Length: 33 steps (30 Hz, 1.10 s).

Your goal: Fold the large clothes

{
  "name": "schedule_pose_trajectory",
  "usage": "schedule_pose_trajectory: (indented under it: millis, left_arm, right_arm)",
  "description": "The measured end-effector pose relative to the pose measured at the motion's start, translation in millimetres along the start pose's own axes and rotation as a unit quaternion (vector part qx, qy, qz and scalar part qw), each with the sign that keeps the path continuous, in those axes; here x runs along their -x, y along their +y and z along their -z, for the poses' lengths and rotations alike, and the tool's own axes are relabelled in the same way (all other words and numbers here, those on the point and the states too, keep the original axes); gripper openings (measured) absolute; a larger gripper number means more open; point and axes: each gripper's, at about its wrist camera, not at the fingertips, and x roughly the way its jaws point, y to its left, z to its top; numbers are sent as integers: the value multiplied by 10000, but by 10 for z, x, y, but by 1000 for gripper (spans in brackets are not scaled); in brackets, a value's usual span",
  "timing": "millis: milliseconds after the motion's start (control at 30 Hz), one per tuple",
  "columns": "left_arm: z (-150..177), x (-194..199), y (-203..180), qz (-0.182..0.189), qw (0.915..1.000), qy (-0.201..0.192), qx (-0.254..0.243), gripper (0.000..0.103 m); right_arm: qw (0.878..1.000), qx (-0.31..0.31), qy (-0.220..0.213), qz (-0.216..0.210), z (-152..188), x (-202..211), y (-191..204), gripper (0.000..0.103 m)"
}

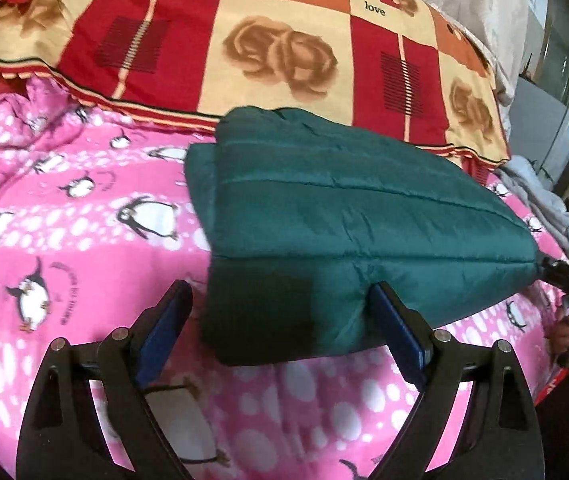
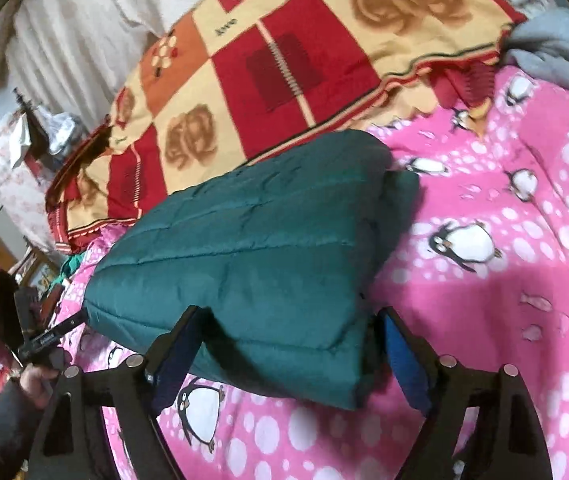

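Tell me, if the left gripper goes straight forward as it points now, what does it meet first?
Most likely the folded green jacket: its near edge already sits between the open fingers of the left gripper. Depth is unclear.

Left gripper (image 1: 280, 300) and right gripper (image 2: 288, 322): jaws spread wide, blue pads (image 1: 162, 334) facing inward; each gripper sits beside the other's outer finger.

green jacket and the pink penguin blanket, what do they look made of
Green jacket: likely padded nylon or polyester shell, given its faint sheen, stitched quilt lines and puffy edges. Pink penguin blanket: probably soft matte fleece, though blur hides the weave.
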Motion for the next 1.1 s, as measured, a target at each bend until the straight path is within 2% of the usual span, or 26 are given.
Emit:
schedule_pose_trajectory:
  millis: [100, 267, 333, 433, 533, 633, 700, 733, 800, 833, 867, 933, 1000, 1033, 1100]
  left_arm:
    - [-22, -4, -10, 211, 9998, 19, -12, 87]
    - [-24, 81, -163, 211, 9993, 82, -314, 48]
    - [-15, 147, -178, 227, 9992, 68, -319, 42]
    - [14, 287, -267, 303, 9984, -17, -474, 40]
    - [99, 434, -367, 416, 9977, -79, -521, 40]
    - [197, 573, -432, 487, 9978, -134, -439, 40]
    - [250, 600, -430, 373, 9989, -80, -286, 43]
    - [264, 589, -424, 291, 9994, -8, -188, 49]
    - [284, 596, -397, 187, 9998, 87, 16, 52]
    - [292, 627, -391, 143, 9998, 63, 94, 57]
    - [307, 687, -383, 141, 9997, 7, 197, 69]
    - [372, 860, -394, 49, 9991, -208, 366, 83]
    - [467, 982, -437, -17, 9983, -346, 475, 87]
    - [521, 1010, -474, -14, 9982, -316, 513, 89]
    - [628, 988, -651, -57, 9991, 19, 425, 94]
  right_arm:
    - [9997, 230, -5, -4, 11, -43, 59, 76]
    - [9991, 309, 191, -221, -38, -69, 102, 47]
    - [9989, 246, 182, -355, -68, -8, 77, 38]
    - [9985, 143, 36, -525, -109, 140, 32, 33]
    - [9983, 177, -101, -550, -140, 324, 38, 32]
    - [9986, 201, -43, -494, -115, 446, 36, 32]
    - [9990, 117, 115, -412, -74, 482, 14, 33]
    - [9993, 34, 222, -298, -51, 472, -5, 37]
    - [9991, -261, 276, -193, -11, 468, -39, 42]
    - [9987, -434, 247, -80, -3, 494, -47, 54]
    - [9974, -690, 193, 21, 8, 548, -64, 64]
    - [9934, -1139, -48, -98, 53, 711, -77, 67]
    - [9905, -1282, -484, 68, 131, 927, -12, 67]
    - [9898, -1247, -633, 279, 176, 1009, 53, 68]
    - [9901, -963, -728, 711, 285, 1126, 252, 68]
